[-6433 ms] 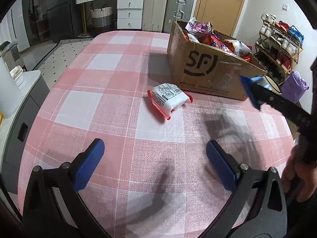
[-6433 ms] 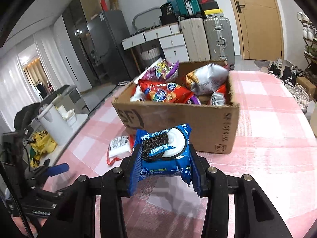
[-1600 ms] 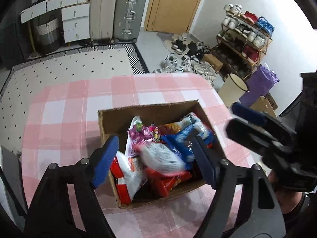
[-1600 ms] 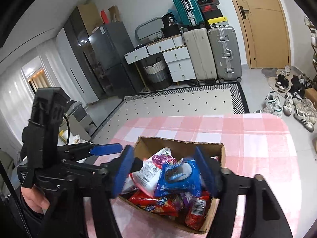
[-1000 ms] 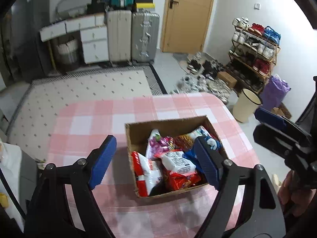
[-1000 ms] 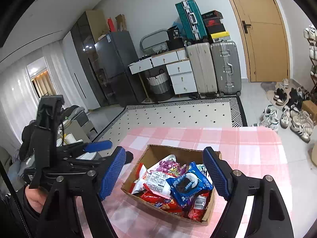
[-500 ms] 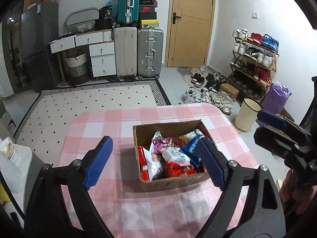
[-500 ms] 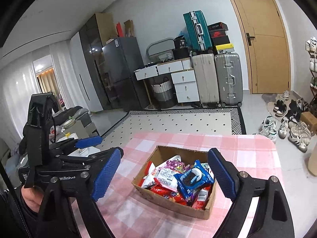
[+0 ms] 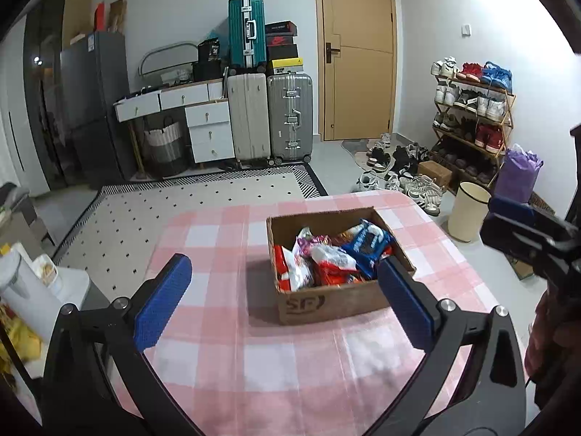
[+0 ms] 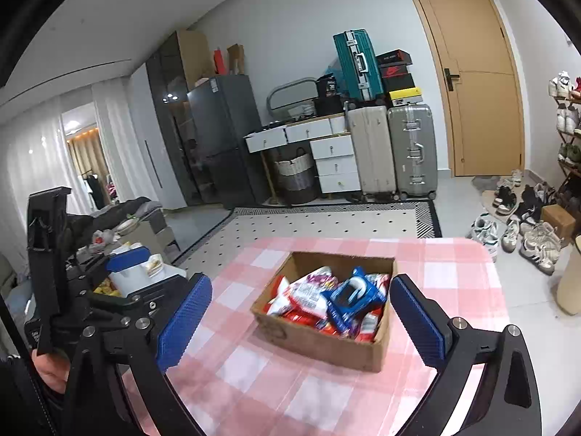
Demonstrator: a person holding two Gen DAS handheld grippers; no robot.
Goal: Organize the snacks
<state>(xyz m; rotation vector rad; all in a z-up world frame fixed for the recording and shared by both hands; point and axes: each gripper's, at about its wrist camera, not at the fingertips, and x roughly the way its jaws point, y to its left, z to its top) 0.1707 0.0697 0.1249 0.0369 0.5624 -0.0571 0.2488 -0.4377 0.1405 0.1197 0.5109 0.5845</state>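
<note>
- Filling the middle of the room, the tabletop (image 9: 225, 359) wears a pink-and-white checked cloth, its far edge toward a dotted rug (image 9: 203, 196).
- Against the far wall a dark fridge (image 10: 221, 138) stands beside a white drawer unit (image 10: 330, 156), two upright suitcases (image 10: 392, 149) and a wooden door (image 10: 479, 83); a teal case (image 10: 357, 63) and shoe boxes are stacked above.
- A shoe rack (image 9: 472, 116) lines the right wall, with loose shoes on the floor near it and a pale bin (image 9: 468, 210) just off the table's corner.
- The cardboard box (image 9: 326, 303) sits on the cloth toward the far right of the table, open on top and printed with "SF" on its near side.
- The left claw (image 9: 283, 299) hangs above the near part of the table, blue pads spread wide with nothing between them; the box shows in the gap.
- The right claw (image 10: 299, 321) hovers beside it, likewise spread wide and holding nothing, well apart from the box.
- The snacks (image 10: 319, 298) are heaped inside the box: red and white packets, a purple-patterned bag, all lying jumbled.
- The blue cookie packet (image 10: 354, 299) lies on top of the heap, toward the box's right side.
</note>
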